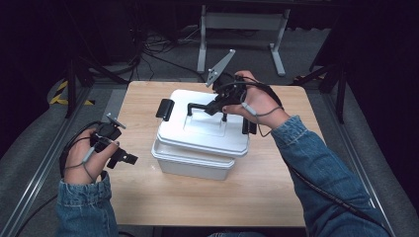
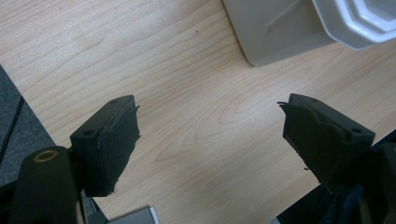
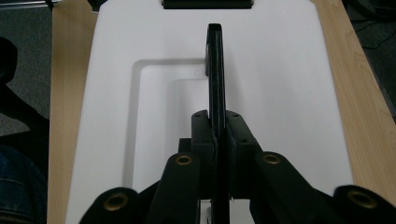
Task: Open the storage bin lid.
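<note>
Left gripper (image 2: pixel 208 140): black jaws with frayed pads are spread wide over bare pale wood grain, nothing between them; in the high view it is held at the table's near left, apart from the box.
Table (image 1: pixel 148 197): light wood-grain top, rounded corners.
Box (image 1: pixel 190 165): smooth white plastic, rectangular; its base corner is seen in the left gripper view.
Lid (image 1: pixel 207 133): white, recessed centre panel, sat askew on the box, black latches at both ends.
Handle (image 3: pixel 215 70): thin black bar, seen edge-on in the right gripper view.
Right gripper (image 3: pixel 219 135): jaws are closed tight on the handle.
</note>
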